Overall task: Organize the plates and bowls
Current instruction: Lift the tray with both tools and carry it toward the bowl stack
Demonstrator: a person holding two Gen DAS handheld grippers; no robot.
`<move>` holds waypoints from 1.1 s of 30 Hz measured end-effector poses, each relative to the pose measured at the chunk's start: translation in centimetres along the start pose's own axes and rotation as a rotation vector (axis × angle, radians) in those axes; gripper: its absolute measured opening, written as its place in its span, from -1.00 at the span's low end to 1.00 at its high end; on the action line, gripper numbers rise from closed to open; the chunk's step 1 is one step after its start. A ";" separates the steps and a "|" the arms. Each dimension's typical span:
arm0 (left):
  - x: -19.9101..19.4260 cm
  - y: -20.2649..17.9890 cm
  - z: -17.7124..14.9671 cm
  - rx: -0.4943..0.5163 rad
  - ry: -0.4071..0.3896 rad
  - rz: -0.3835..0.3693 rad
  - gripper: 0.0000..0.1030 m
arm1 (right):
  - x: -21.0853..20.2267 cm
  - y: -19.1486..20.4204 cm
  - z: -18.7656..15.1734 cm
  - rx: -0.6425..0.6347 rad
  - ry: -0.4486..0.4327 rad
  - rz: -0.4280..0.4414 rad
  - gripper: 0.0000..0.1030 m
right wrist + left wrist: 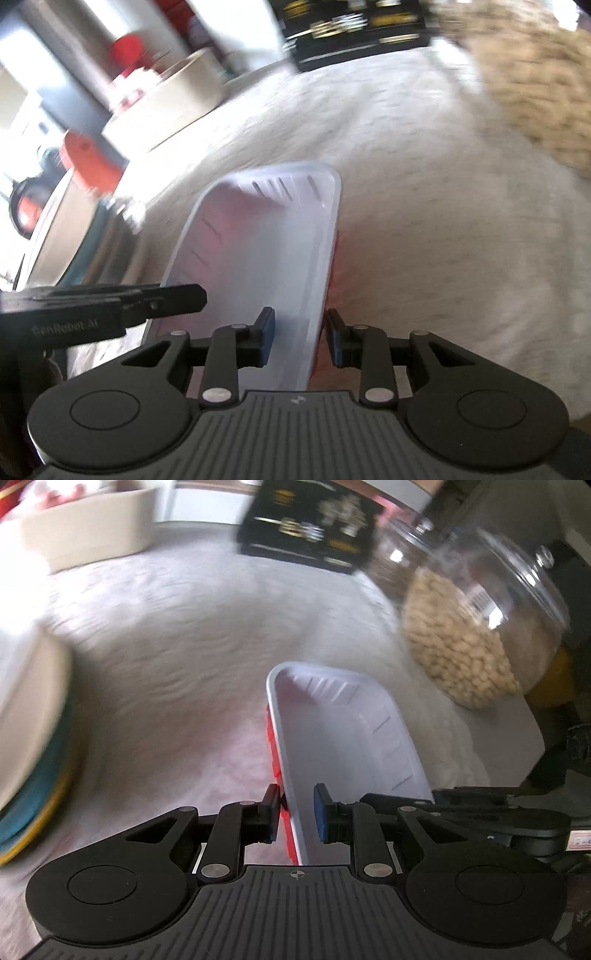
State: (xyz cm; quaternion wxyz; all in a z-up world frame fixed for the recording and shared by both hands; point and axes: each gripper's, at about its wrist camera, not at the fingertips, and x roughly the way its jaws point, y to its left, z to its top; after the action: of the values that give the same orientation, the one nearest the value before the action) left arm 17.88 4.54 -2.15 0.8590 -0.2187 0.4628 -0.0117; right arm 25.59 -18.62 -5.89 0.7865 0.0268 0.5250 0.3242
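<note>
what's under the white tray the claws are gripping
A red edge shows directly beneath the white tray along its side, likely a second red tray nested under it. The white tray covers the rest, so its shape is hidden. Below both lies the pale tablecloth.

Left gripper (295, 818): black plastic body, two flat linkage arms each side with silver round pins at the joints. Big round black discs at the outer corners, each with a raised circle. Ribbed dark grey plate along the bottom centre, small cross mark at its top edge. Fingers (325, 812) black with blue pads.

Right gripper (299, 336): same build, same silver pins, ribbed grey plate with a small mark, blue pads on black fingers (266, 338). In the right wrist view the left gripper's black side shows pale lettering, too blurred to read surely.
</note>
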 end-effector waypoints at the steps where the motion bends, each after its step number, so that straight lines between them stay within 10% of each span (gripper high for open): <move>1: -0.4 0.7 -0.4 -0.017 0.000 0.008 -0.59 | 0.4 0.9 -0.2 -0.019 0.016 0.009 -0.43; 33: 1.3 3.5 -1.8 -0.086 0.046 0.064 -0.58 | 3.5 2.9 0.2 0.000 -0.027 -0.001 -0.37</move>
State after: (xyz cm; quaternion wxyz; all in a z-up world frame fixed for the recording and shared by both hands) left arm 16.56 6.71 -5.38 0.8379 -0.2401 0.4893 0.0308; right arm 25.19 -14.40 -7.51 0.7937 0.0308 0.5145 0.3231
